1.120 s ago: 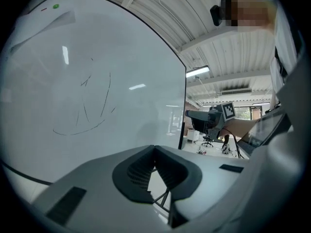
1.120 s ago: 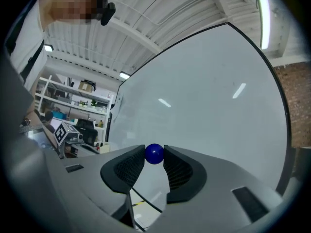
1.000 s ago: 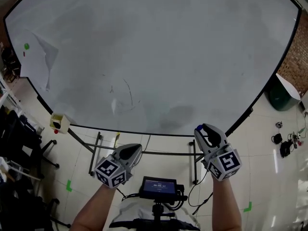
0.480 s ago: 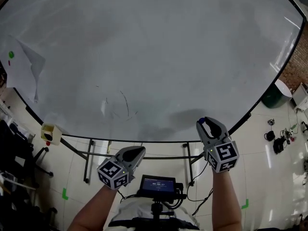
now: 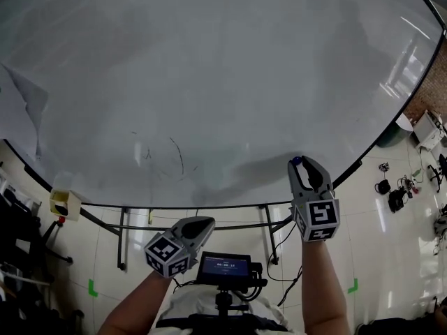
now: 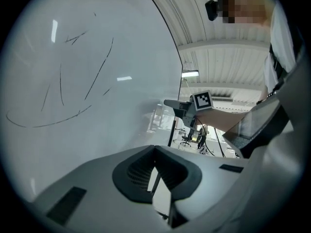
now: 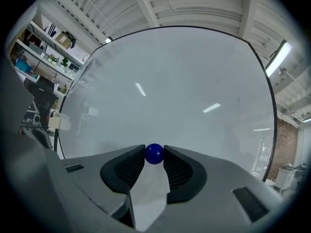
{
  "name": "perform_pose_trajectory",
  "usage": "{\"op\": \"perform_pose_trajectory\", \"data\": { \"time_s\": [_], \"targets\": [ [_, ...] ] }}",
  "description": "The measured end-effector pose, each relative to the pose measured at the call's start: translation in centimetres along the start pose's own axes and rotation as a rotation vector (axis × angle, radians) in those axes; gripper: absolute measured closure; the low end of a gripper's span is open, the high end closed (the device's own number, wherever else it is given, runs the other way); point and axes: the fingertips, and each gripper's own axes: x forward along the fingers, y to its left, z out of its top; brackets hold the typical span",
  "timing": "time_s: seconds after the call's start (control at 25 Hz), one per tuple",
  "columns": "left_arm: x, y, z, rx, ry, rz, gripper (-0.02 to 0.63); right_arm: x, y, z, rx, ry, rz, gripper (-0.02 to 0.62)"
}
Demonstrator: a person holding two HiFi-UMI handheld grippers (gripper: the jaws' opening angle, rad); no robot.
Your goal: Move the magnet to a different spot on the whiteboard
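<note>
A small round blue magnet (image 7: 154, 154) is pinched between the tips of my right gripper (image 7: 154, 155), which is shut on it and points at the whiteboard (image 7: 175, 91). From the head view the magnet (image 5: 296, 161) shows at the tip of the right gripper (image 5: 302, 165), over the whiteboard (image 5: 209, 68) near its lower right edge. My left gripper (image 5: 204, 223) hangs lower, below the board's bottom edge. Its jaws (image 6: 154, 149) meet at the tips with nothing between them, beside the board's faint pen strokes (image 6: 77, 81).
A crumpled paper sheet (image 5: 17, 110) hangs at the board's left edge. A small yellow-white box (image 5: 64, 202) sits at the lower left corner. The board's metal stand (image 5: 195, 223) and a screen (image 5: 225, 266) lie below. Bags and cables (image 5: 391, 194) lie on the floor at right.
The right gripper with the magnet has risen toward the board's lower right part and turned more upright. The whole view has shifted, the paper sliding left. The left gripper stayed low.
</note>
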Motion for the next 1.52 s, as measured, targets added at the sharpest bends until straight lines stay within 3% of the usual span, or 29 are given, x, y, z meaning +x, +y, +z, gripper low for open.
{"op": "perform_pose_trajectory", "data": {
  "time_s": [0.28,0.88,1.2,1.52],
  "targets": [
    [-0.9,1.9,0.2,0.018,-0.008,-0.004,0.600,1.1,0.6,1.6,-0.014,-0.070,-0.042,0.442],
    [-1.8,3.9,-0.3,-0.009,-0.005,-0.019,0.600,2.5,1.5,0.2,-0.100,-0.016,-0.109,0.442],
    [-1.0,4.4,-0.8,-0.037,-0.017,-0.040,0.600,3.0,1.7,1.1,-0.133,-0.010,-0.089,0.439],
    [-0.5,3.2,-3.3,-0.061,0.031,-0.048,0.600,1.2,1.4,0.0,-0.103,-0.008,-0.073,0.417]
  ]
}}
